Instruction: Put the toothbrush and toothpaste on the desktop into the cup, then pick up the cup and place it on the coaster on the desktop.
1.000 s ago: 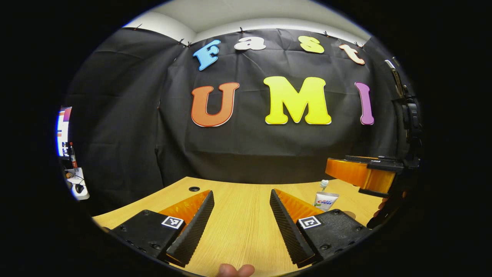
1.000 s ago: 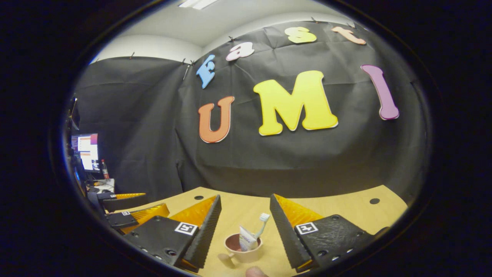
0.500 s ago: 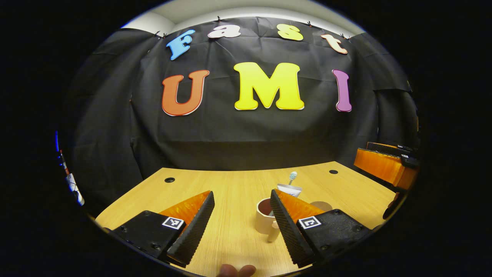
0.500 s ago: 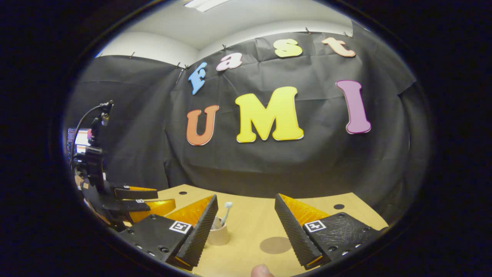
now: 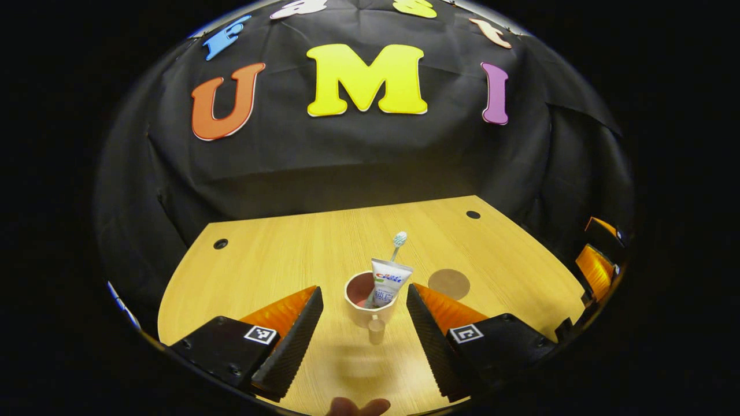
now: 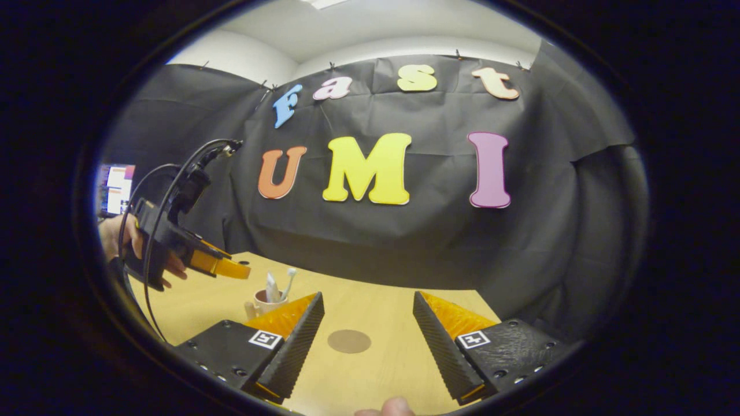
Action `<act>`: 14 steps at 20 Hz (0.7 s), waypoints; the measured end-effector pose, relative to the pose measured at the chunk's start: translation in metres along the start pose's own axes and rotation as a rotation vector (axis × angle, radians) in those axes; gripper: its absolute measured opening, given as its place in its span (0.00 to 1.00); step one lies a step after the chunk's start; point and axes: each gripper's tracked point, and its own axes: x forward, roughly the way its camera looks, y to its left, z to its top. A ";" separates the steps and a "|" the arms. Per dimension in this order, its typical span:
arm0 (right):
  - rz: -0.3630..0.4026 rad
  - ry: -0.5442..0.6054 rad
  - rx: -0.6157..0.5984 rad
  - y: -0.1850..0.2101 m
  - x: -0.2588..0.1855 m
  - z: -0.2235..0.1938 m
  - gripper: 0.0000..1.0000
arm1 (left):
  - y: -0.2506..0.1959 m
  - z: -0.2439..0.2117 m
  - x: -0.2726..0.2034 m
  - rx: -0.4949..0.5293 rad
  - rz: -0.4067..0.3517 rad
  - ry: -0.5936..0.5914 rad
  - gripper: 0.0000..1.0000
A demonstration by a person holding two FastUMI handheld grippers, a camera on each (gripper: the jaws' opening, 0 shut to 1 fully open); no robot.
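My left tool (image 5: 363,309) is released, straddling the cup (image 5: 365,301) on the bench (image 5: 277,254). Toothbrush (image 5: 398,242) and toothpaste (image 5: 387,282) stand upright inside, leaning right. My right tool (image 6: 367,323) is released above the coaster (image 6: 348,341).

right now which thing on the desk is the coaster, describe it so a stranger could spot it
Start at the wooden desk before the black cloth wall, then find the cup holding the toothpaste and toothbrush. The coaster lies just beside that cup, apart from it. It is the flat brown disc with nothing on it.
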 end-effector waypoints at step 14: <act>0.001 0.078 0.052 -0.018 -0.021 -0.031 0.95 | 0.007 -0.065 0.036 -0.093 -0.028 0.542 0.93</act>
